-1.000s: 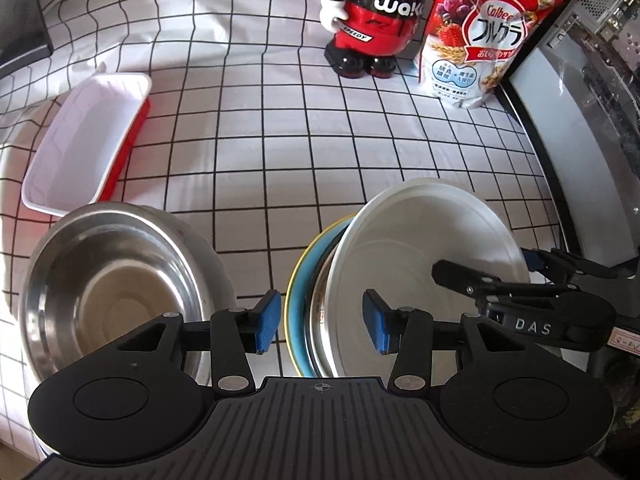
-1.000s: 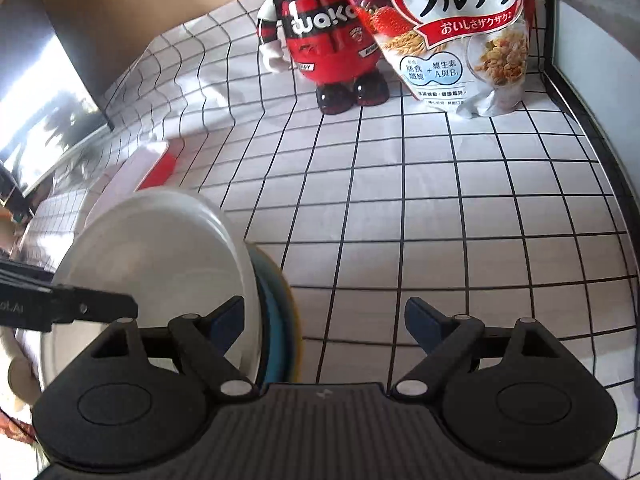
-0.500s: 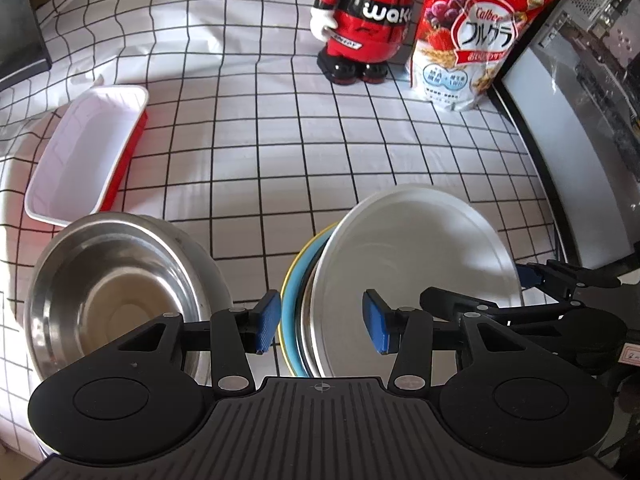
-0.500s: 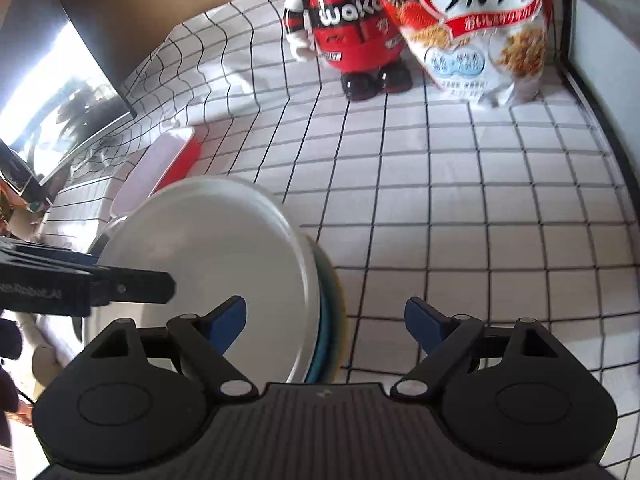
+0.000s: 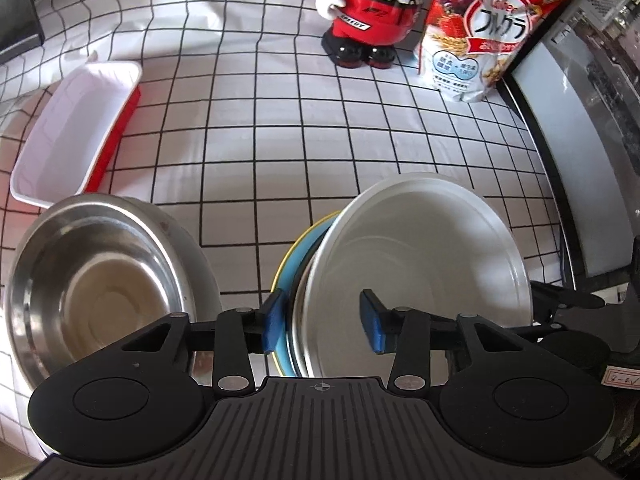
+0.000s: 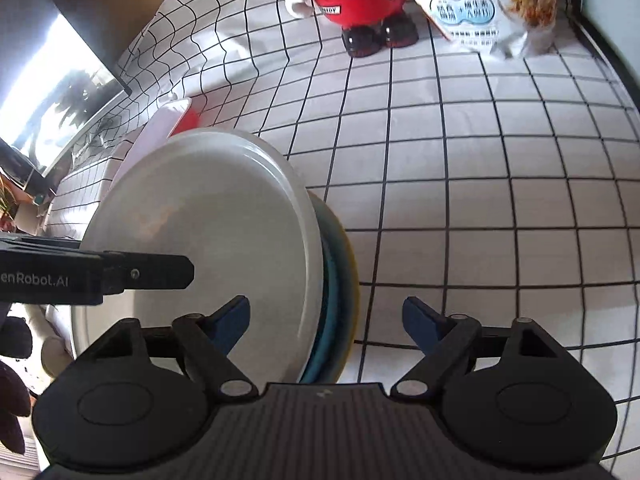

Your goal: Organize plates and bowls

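Left gripper (image 5: 322, 326) closing its jaws around the rims of an upright stack: white plate (image 5: 424, 264), blue plate (image 5: 298, 256), yellow plate (image 6: 351, 264); pads not visibly pressing. Right gripper (image 6: 326, 322) wide, also closing, straddling the same stack's edge. Steel bowl (image 5: 100, 280) sits just left on the desk (image 5: 320, 152).

White cloth (image 5: 320, 128) with a black grid; white plate (image 5: 424, 256) nearest, blue (image 5: 294, 264) and yellow-rimmed (image 6: 352, 280) plates behind; silver bowl (image 5: 92, 280) left; red-and-white tray (image 5: 76, 128); red-black figurine (image 5: 372, 4); red cereal bag (image 5: 484, 32).
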A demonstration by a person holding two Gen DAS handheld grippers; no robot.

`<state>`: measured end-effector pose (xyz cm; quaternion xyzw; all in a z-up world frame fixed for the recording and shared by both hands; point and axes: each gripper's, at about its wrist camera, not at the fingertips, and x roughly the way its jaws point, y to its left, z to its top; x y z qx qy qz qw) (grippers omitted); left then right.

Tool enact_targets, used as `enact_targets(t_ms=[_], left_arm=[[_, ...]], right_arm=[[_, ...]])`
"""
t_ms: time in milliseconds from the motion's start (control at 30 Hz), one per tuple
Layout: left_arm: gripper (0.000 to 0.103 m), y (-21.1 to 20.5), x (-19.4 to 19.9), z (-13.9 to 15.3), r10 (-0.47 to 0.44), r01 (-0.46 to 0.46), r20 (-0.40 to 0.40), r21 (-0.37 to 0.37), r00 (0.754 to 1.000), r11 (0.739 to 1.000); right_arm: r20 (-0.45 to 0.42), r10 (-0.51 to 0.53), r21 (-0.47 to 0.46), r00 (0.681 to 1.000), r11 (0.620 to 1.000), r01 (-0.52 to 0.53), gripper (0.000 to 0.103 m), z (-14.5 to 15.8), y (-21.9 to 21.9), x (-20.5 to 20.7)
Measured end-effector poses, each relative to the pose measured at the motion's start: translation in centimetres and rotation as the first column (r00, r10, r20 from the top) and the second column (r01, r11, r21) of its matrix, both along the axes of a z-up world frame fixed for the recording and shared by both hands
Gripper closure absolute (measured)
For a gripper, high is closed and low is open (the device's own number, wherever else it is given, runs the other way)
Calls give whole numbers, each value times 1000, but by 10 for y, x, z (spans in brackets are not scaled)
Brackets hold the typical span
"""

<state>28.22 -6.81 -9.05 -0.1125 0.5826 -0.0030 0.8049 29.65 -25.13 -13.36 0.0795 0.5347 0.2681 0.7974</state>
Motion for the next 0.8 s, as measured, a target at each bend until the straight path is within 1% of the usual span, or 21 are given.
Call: enact_targets(t_ms=[67,133,200,300,367,467,567,633,667,733,800], left_arm=[[63,0,-1,0,1,-1,2,3,1000,1000],[67,1,-2,0,2,-2,1,4,1000,1000],[69,1,-1,-1,4,-4,-4,7,1000,1000],[69,2,-1,-1,3,-3,-7,3,1000,1000],[69,3,-1,-2,7,-7,-10,-8,1000,1000],[69,8,-3,-3,19,-19,-23,-36,1000,999],[68,17,-7,-4,46,-50,-45,-96,998,994],[71,23,-11,-4,64,-69,-45,-122,997,990],[73,25,-12,-3,71,-75,-41,-123,997,990],[72,25,-13,-1,73,-76,-35,-109,997,991],[65,21,-14,0,56,-58,-33,-52,998,997]], right_arm=[[-5,2,4,1000,1000,-2,21,-2,0,0],[-8,5,1,1000,1000,-5,22,-4,1,1],[-11,10,5,1000,1000,-9,26,-5,1,1],[-15,15,6,1000,1000,-15,30,-5,2,2],[-19,18,6,1000,1000,-18,30,-5,3,3],[-23,21,9,1000,1000,-21,30,-5,2,3],[-25,21,5,999,1000,-21,30,-5,2,3],[-25,21,0,999,1000,-21,30,-5,2,2],[-26,20,-5,999,1000,-20,30,-4,3,2],[-27,22,-15,999,1000,-23,30,-3,4,2],[-21,26,-24,999,999,-26,30,-2,6,1]])
